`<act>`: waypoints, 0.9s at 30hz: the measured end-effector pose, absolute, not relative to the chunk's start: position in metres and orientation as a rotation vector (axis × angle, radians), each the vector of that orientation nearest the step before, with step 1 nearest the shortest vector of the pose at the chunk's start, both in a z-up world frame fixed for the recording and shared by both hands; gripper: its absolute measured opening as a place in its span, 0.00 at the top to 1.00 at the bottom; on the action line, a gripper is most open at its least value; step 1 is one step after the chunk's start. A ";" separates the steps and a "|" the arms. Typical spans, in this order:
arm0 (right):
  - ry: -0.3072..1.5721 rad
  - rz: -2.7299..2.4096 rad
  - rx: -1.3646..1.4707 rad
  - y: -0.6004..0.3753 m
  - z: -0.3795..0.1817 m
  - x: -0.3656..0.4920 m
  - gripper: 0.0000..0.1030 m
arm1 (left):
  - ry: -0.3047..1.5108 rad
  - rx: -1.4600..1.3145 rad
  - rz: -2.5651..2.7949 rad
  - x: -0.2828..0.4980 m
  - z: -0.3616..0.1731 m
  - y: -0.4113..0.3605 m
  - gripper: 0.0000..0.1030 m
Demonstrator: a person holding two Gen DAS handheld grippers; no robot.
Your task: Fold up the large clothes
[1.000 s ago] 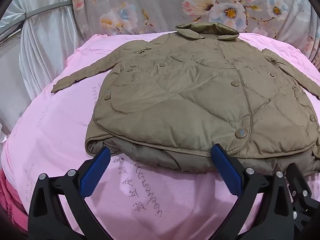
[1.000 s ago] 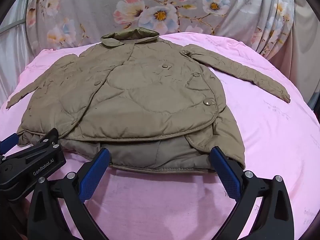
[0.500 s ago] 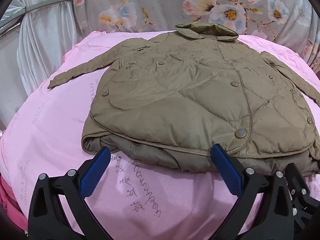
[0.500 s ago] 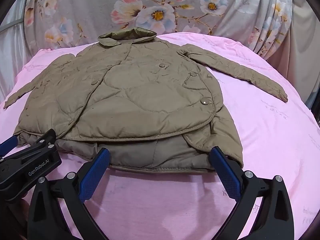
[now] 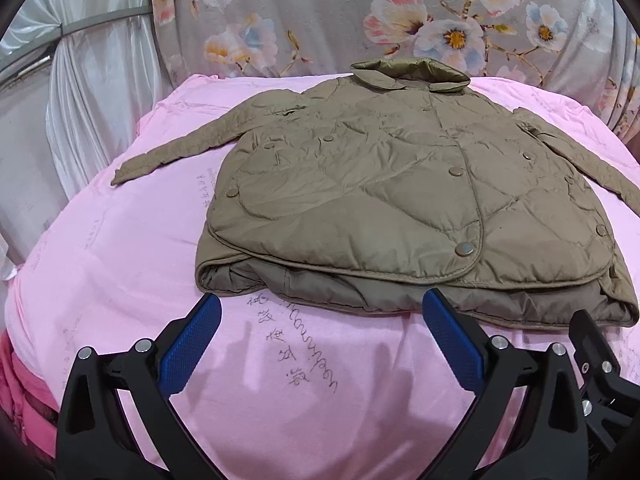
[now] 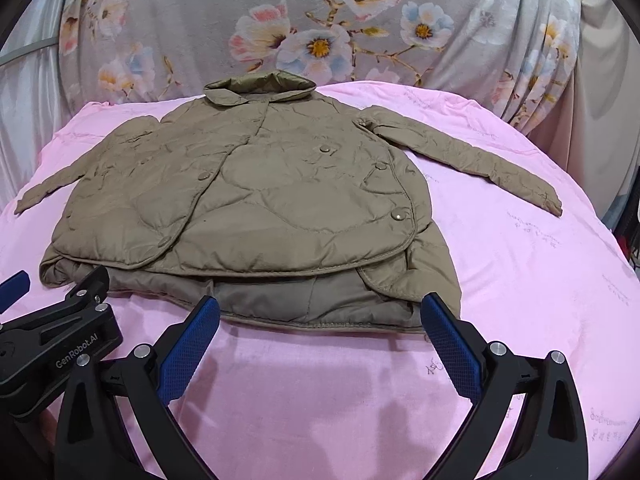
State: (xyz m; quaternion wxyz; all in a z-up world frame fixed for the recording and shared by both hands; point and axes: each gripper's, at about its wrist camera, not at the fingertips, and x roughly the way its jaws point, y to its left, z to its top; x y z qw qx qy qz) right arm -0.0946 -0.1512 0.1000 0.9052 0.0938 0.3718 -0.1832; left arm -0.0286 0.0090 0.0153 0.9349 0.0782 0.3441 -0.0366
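Note:
A khaki quilted jacket lies flat on a pink sheet, collar far, both sleeves spread out, hem nearest me. It also shows in the right wrist view. My left gripper is open and empty, just short of the hem's left part. My right gripper is open and empty, just short of the hem's right part. The left gripper's body shows at the lower left of the right wrist view.
The pink sheet covers a rounded bed with handwriting on it. A floral grey curtain hangs behind. White drapes hang at the left. The bed drops off at the left and right edges.
Both grippers have drawn back and risen a little from the hem; the jacket looks farther away. The jacket has not moved. Both stay open.

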 end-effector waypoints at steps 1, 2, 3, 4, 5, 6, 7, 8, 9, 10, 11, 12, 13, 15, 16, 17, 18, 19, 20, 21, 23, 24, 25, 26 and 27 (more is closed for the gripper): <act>0.765 -0.381 0.187 -0.150 0.103 -0.096 0.05 | 0.709 0.161 -0.077 -0.029 0.017 0.009 0.05; 0.764 -0.381 0.186 -0.149 0.105 -0.096 0.05 | 0.714 0.157 -0.080 -0.030 0.019 0.009 0.05; 0.762 -0.380 0.187 -0.150 0.107 -0.097 0.05 | 0.716 0.155 -0.083 -0.031 0.021 0.010 0.05; 0.759 -0.381 0.190 -0.150 0.109 -0.098 0.05 | 0.716 0.150 -0.085 -0.033 0.025 0.013 0.05; 0.757 -0.382 0.194 -0.150 0.112 -0.099 0.05 | 0.714 0.149 -0.084 -0.034 0.028 0.013 0.05; 0.755 -0.381 0.196 -0.151 0.114 -0.100 0.05 | 0.711 0.151 -0.082 -0.035 0.030 0.014 0.05; 0.751 -0.380 0.198 -0.151 0.116 -0.101 0.05 | 0.709 0.154 -0.079 -0.035 0.032 0.014 0.05; 0.748 -0.381 0.200 -0.152 0.118 -0.103 0.05 | 0.709 0.156 -0.076 -0.037 0.035 0.014 0.05; 0.747 -0.381 0.202 -0.152 0.119 -0.104 0.05 | 0.710 0.157 -0.074 -0.037 0.036 0.014 0.05; 0.747 -0.380 0.204 -0.152 0.121 -0.104 0.05 | 0.710 0.156 -0.073 -0.038 0.037 0.015 0.05; 0.748 -0.380 0.203 -0.152 0.121 -0.103 0.05 | 0.711 0.155 -0.073 -0.038 0.038 0.015 0.05; 0.750 -0.379 0.206 -0.151 0.122 -0.103 0.05 | 0.713 0.154 -0.072 -0.039 0.039 0.016 0.05; 0.751 -0.376 0.208 -0.151 0.122 -0.104 0.05 | 0.716 0.154 -0.073 -0.039 0.039 0.016 0.05; 0.754 -0.374 0.207 -0.151 0.124 -0.105 0.05 | 0.718 0.155 -0.075 -0.040 0.039 0.016 0.05; 0.755 -0.373 0.206 -0.150 0.124 -0.105 0.05 | 0.720 0.156 -0.077 -0.041 0.039 0.016 0.05; 0.756 -0.372 0.206 -0.150 0.124 -0.105 0.05 | 0.721 0.157 -0.079 -0.041 0.039 0.016 0.05; 0.757 -0.373 0.207 -0.149 0.125 -0.106 0.05 | 0.721 0.159 -0.078 -0.042 0.039 0.016 0.05; 0.756 -0.373 0.208 -0.150 0.124 -0.106 0.05 | 0.722 0.161 -0.077 -0.041 0.039 0.015 0.05; 0.758 -0.372 0.208 -0.149 0.123 -0.106 0.05 | 0.723 0.161 -0.077 -0.042 0.040 0.015 0.05; 0.759 -0.372 0.208 -0.149 0.123 -0.106 0.05 | 0.724 0.158 -0.078 -0.042 0.039 0.015 0.05; 0.763 -0.372 0.210 -0.148 0.123 -0.107 0.05 | 0.727 0.157 -0.080 -0.042 0.038 0.015 0.05; 0.765 -0.371 0.211 -0.148 0.122 -0.107 0.05 | 0.728 0.158 -0.079 -0.042 0.038 0.015 0.05; 0.767 -0.371 0.211 -0.147 0.122 -0.107 0.05 | 0.729 0.158 -0.079 -0.043 0.038 0.015 0.05; 0.768 -0.371 0.211 -0.148 0.122 -0.107 0.05 | 0.729 0.158 -0.079 -0.043 0.037 0.015 0.05; 0.768 -0.371 0.211 -0.148 0.122 -0.106 0.05 | 0.730 0.157 -0.079 -0.043 0.037 0.015 0.05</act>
